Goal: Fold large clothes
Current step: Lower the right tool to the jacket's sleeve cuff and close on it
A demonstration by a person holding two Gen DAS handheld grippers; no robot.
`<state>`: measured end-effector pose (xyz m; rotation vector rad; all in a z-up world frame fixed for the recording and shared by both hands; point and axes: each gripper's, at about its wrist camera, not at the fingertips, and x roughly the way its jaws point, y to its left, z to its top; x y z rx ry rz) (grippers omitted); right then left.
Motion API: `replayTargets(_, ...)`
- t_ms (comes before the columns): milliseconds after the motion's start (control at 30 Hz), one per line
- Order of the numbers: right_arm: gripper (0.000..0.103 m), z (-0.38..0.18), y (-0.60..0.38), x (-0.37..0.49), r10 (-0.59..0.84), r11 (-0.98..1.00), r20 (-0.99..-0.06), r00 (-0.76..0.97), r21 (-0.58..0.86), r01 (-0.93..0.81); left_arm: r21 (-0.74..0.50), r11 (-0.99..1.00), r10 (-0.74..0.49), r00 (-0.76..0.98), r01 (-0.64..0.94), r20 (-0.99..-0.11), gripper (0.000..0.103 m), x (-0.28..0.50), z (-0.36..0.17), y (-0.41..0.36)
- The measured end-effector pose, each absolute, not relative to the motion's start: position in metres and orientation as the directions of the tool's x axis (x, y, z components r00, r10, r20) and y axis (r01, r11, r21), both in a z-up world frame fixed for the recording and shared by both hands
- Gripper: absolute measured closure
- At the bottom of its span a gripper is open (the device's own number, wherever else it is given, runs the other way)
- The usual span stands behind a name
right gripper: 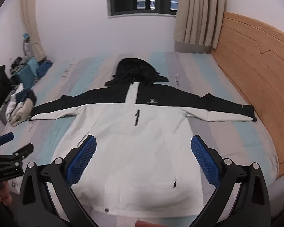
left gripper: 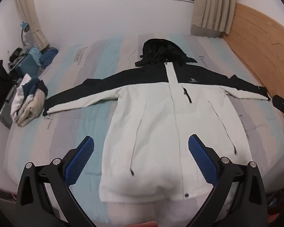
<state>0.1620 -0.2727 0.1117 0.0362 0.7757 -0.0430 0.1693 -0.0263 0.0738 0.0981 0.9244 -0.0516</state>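
Your left tongs (left gripper: 141, 158) and right tongs (right gripper: 143, 158) both hang spread wide and empty above the hem, ready to pick a starting edge. The jacket (left gripper: 151, 124) lies face up across the bed (left gripper: 70, 124), sleeves stretched straight out and hood (left gripper: 161, 52) flat, so every fold line is exposed. That clothes pile (left gripper: 28, 102) sits at the left sleeve's cuff, seemingly clear of your folding space.

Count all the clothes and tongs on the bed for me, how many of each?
Spread-out jacket: 1
Bundle of folded clothes at the bed's edge: 1 (pieces inside cannot be told apart)
Tongs: 2, the left tongs and the right tongs, both open above the jacket
Total: 4
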Motion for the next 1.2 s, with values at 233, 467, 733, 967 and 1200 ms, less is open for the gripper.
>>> replayTargets(233,0.007,0.095,-0.270,0.251,0.005,0.987,-0.733,0.681,0.111,0.112,0.021,0.993,-0.054,0.600,0.118,-0.798,0.006,0.283,0.051,0.002)
replayTargets(467,0.007,0.074,-0.266,0.318,0.012,0.990,-0.768,0.640,0.100,0.101,0.062,0.986,-0.039,0.572,0.156,-0.819,0.006,0.361,0.029,0.003)
replayTargets(733,0.007,0.000,-0.300,0.409,-0.049,0.993,-0.774,0.631,0.027,0.111,-0.002,0.989,-0.081,0.529,0.147,-0.845,0.006,0.442,-0.046,-0.005)
replayTargets(967,0.007,-0.064,-0.355,0.473,-0.047,0.994,-0.825,0.563,0.019,0.112,0.030,0.992,-0.039,0.523,0.124,-0.851,0.006,0.501,-0.099,-0.036)
replayTargets(1200,0.007,-0.106,-0.432,0.517,-0.080,0.989,-0.822,0.564,0.004,0.147,0.015,0.994,-0.044,0.512,0.112,-0.858,0.006,0.550,-0.130,-0.056)
